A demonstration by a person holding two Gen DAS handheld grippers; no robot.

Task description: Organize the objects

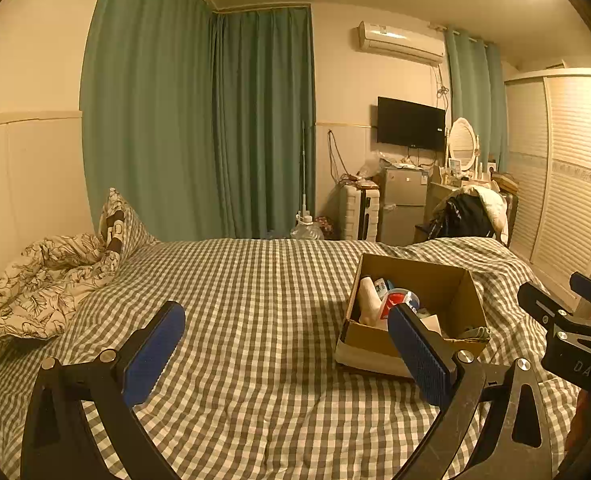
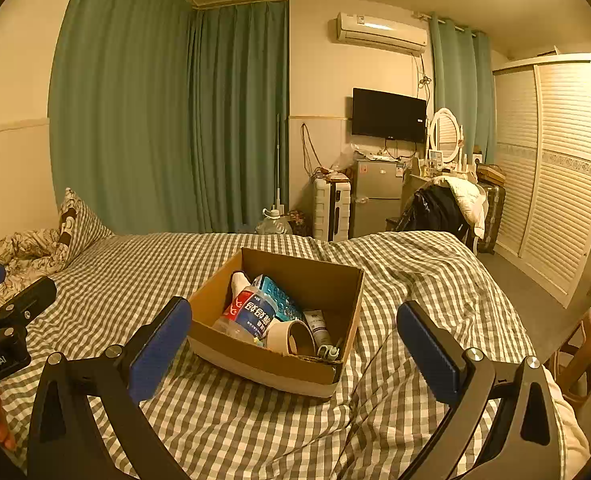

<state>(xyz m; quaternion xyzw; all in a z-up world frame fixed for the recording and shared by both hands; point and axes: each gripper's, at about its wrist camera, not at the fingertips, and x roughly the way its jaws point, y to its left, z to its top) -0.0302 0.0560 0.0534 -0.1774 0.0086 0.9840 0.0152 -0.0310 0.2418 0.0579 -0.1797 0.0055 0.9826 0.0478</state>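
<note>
Blue-padded fingers (image 1: 155,354) of the left gripper (image 1: 285,354) are seen spread wide above the checked bedspread (image 1: 255,280), and nothing is held between them. A cardboard box (image 1: 455,288) is set on the bed just ahead and to the right, partly hidden by the right-hand finger; a white sock (image 1: 369,300) and a bottle (image 1: 399,300) are seen inside it. The right gripper (image 1: 575,320) is glimpsed at the far right.

From the right wrist, the right gripper (image 2: 295,352) is likewise held wide open and empty. The cardboard box (image 2: 323,280) is framed directly ahead between its fingers, filled with a labelled bottle (image 2: 251,312), a teal packet (image 2: 279,292), a tape roll (image 2: 295,338) and a small tube (image 2: 319,326). The left gripper (image 2: 3,320) is seen at the left edge.
</note>
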